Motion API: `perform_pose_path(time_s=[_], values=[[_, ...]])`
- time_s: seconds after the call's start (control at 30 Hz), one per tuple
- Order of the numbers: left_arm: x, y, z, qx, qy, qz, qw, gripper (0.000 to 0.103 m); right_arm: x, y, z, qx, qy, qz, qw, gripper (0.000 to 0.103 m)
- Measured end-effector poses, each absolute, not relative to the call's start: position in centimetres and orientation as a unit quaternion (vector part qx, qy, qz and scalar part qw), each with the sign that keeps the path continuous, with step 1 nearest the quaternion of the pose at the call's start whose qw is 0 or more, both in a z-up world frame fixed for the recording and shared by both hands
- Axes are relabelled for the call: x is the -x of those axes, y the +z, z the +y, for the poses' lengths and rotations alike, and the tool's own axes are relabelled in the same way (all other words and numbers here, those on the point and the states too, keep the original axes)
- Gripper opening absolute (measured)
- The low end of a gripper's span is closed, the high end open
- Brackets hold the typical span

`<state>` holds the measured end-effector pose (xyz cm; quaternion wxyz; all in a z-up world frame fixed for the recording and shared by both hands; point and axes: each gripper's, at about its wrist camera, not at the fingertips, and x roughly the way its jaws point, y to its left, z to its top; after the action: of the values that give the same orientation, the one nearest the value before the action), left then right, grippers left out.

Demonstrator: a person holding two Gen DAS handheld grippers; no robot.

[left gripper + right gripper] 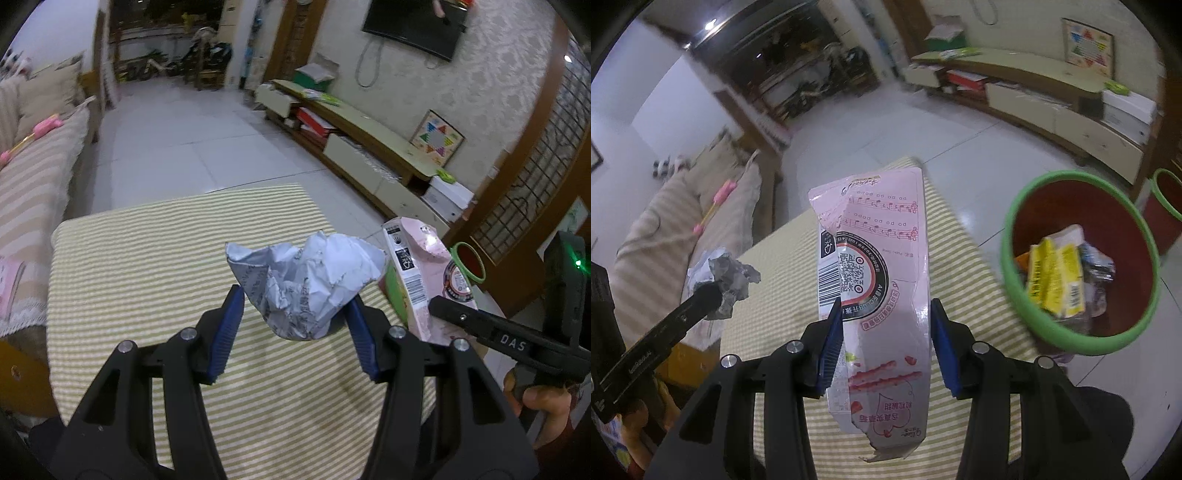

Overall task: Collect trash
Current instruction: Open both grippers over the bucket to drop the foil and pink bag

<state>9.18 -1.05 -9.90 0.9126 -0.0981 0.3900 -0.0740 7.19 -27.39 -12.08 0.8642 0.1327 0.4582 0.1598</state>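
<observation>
Crumpled white paper, printed w/ grey text, sits pinched between the blue pads of the left tongs, lifted clear of the striped worktop. Grip is on the wad's lower half, so the bulk sticks up & fwd – prob. just the easiest place to bite on a lumpy ball. In the right wrist view the same wad shows at the left, held out past the worktop's edge, w/ a striped sofa behind it.

Moving right: pink snack carton, torn & flattened, is clamped by the right tongs across its width, roughly mid-length. It stands near upright, ragged end down toward the cam, QR & barcode facing us. Holding it by the middle keeps the floppy card from folding over, I'd judge.

Further right, on the floor beside the worktop: red bin w/ green rim, already holding a yellow pack & other wrappers. A 2nd, similar bin peeks in at the far right edge. Both pieces of trash are in hand, not yet dropped; carton is nearer the bin, so it likely goes in first.
</observation>
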Motion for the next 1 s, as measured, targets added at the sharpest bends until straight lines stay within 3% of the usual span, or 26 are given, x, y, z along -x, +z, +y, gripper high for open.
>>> perform_pose_path(time_s=[0.63, 0.73, 0.8, 1.0], values=[[-18.7, -14.0, -18.5, 0.069, -0.226, 0.438, 0.867, 0.053, -10.5, -14.3, -45.4, -0.235, 0.0, 0.43, 0.872, 0.045], [-19.5, -14.5, -20.5, 0.06, -0.243, 0.441, 0.862, 0.062, -11.4, -14.9, -46.9, -0.248, -0.002, 0.425, 0.87, 0.047], [-19.9, -14.8, -21.2, 0.051, -0.243, 0.439, 0.863, 0.085, -12.0, -15.3, -47.7, -0.255, -0.008, 0.428, 0.867, 0.067], [-19.2, -14.2, -19.9, 0.062, -0.224, 0.431, 0.872, 0.09, -11.3, -14.8, -47.7, -0.246, -0.024, 0.42, 0.873, 0.068]])
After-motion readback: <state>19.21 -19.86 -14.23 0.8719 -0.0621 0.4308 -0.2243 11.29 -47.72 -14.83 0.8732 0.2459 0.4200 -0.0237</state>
